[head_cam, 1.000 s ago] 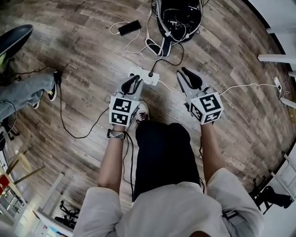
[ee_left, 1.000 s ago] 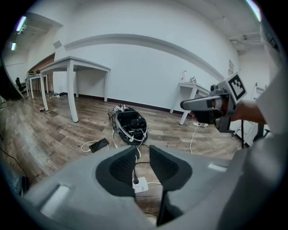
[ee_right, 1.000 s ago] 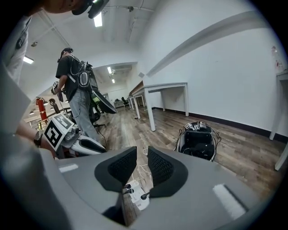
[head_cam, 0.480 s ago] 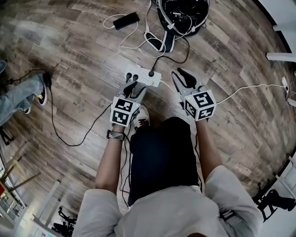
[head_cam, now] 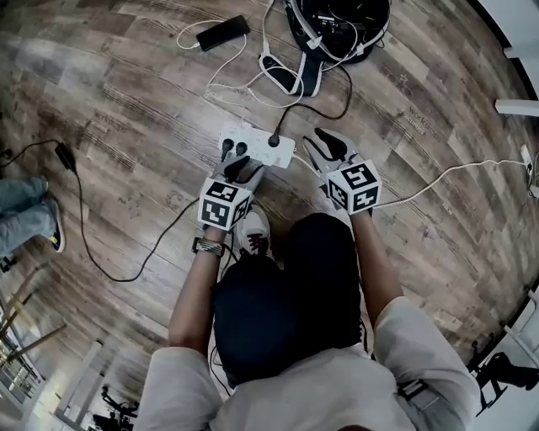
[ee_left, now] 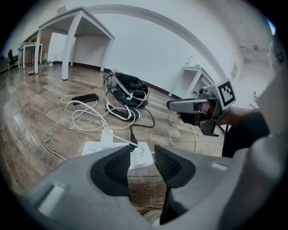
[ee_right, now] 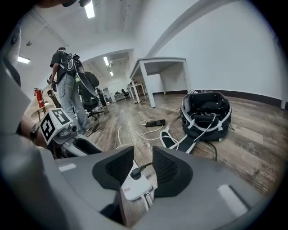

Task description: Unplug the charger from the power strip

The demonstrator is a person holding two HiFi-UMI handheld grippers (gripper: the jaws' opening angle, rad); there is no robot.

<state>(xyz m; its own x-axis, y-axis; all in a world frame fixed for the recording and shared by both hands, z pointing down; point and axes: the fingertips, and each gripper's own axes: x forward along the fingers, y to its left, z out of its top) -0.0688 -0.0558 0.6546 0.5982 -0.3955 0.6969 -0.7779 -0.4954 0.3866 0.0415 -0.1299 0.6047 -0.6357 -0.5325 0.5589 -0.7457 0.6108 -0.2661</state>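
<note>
Update: compared with a second back I'm crouching both hands down to the floor, and the left gripper (ee_left: 142, 152) and right gripper (ee_right: 143, 155) have both just been opening. Both are now hanging with jaws apart, pinching nothing, just short of the power strip (head_cam: 253, 135), so I'm guessing I'm only lining up. The white charger (ee_left: 106, 137) is sitting plugged into the strip, just left of the black plug (ee_left: 132, 136). I'm counting one strip, one charger, one black plug, one phone (head_cam: 222, 32), one bag (head_cam: 337, 21) and two grippers.
</note>
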